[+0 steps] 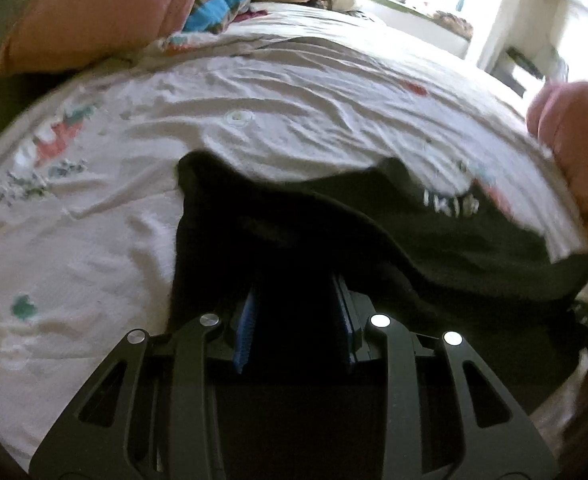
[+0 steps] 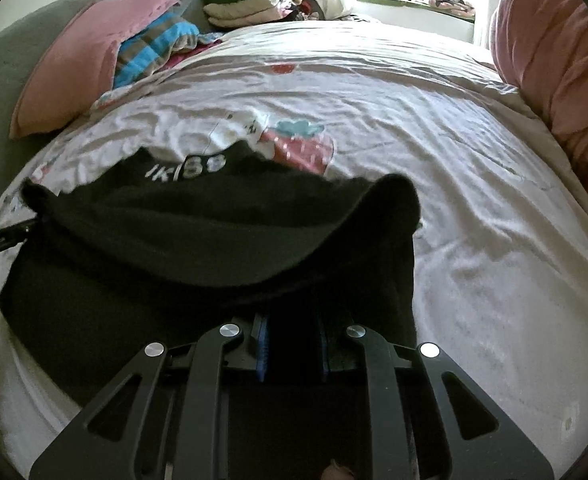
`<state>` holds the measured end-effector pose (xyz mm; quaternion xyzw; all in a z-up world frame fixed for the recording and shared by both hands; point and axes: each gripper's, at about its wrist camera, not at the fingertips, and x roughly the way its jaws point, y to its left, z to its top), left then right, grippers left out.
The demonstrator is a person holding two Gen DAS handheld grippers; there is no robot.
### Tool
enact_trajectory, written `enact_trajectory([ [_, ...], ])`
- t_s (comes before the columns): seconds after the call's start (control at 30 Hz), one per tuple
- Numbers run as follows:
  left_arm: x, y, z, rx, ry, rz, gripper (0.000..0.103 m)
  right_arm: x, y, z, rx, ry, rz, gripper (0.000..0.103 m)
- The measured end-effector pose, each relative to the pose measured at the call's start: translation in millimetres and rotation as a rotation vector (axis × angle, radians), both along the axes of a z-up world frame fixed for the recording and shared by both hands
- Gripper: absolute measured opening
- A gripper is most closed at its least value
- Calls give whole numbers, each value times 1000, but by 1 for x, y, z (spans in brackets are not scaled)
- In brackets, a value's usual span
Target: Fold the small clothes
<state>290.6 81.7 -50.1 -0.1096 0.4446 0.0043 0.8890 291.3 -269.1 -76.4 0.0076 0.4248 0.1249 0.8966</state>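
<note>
A small black garment (image 1: 333, 232) with white lettering lies partly lifted over the white printed bedsheet (image 1: 174, 140). My left gripper (image 1: 295, 300) is shut on its near left edge; the cloth drapes over the blue pads and hides the fingertips. In the right wrist view the same black garment (image 2: 214, 232) sags between both grippers, lettering at the far edge. My right gripper (image 2: 292, 320) is shut on its near right corner, fingertips hidden under cloth. The left gripper's tip (image 2: 2, 240) shows at the garment's left corner.
A pink pillow (image 2: 82, 60) and a striped blue blanket (image 2: 154, 48) lie at the bed's far left. Folded clothes (image 2: 246, 4) are stacked by the headboard. A pink bolster (image 2: 553, 60) lies along the right edge. A window is beyond the bed.
</note>
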Motion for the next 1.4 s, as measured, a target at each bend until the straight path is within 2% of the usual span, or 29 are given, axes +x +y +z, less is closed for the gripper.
enact_trajectory([
  [0.07,3,7,2,-81,-16,26,26,8,-2,5,21,-9,-14,17],
  [0.13,3,13,6,-108,-43,44,26,16,-4,9,24,-18,-34,17],
  [0.2,-2,21,10,-103,-82,59,28,22,-8,12,21,-28,-58,17],
  [0.33,-8,43,8,-82,-93,98,39,27,-22,17,19,-55,-125,19],
  [0.37,-8,48,6,-80,-85,100,41,27,-25,17,11,-64,-141,22],
  [0.43,-8,59,-2,-82,-64,113,49,27,-32,17,17,-66,-155,43],
  [0.47,-7,62,-4,-90,-55,111,51,28,-33,17,19,-63,-155,47],
  [0.53,-7,66,-6,-105,-49,104,60,29,-34,15,5,-60,-153,47],
  [0.63,-6,65,-9,-128,-54,89,60,33,-31,12,-15,-45,-133,47],
  [0.8,-1,57,-15,-102,-57,51,60,41,-26,7,-17,-36,-118,46],
  [0.87,1,54,-17,-95,-52,29,55,45,-29,1,-8,-20,-132,38],
  [0.9,1,50,-17,-77,-50,17,47,45,-30,0,-5,-16,-136,23],
  [0.93,2,48,-17,-60,-48,7,33,46,-31,-3,-6,-9,-141,17],
  [0.97,3,45,-18,-42,-47,1,25,45,-33,-4,0,-11,-145,14],
  [1.0,3,43,-18,-16,-49,1,9,43,-35,-4,12,-19,-148,6],
  [1.1,0,45,-13,-19,-80,4,4,33,-45,6,81,-69,-169,5],
  [1.23,-5,45,11,0,-161,-6,4,25,-58,23,135,-146,-199,5],
  [1.4,-3,38,17,55,-185,-20,4,27,-62,21,114,-160,-222,5],
])
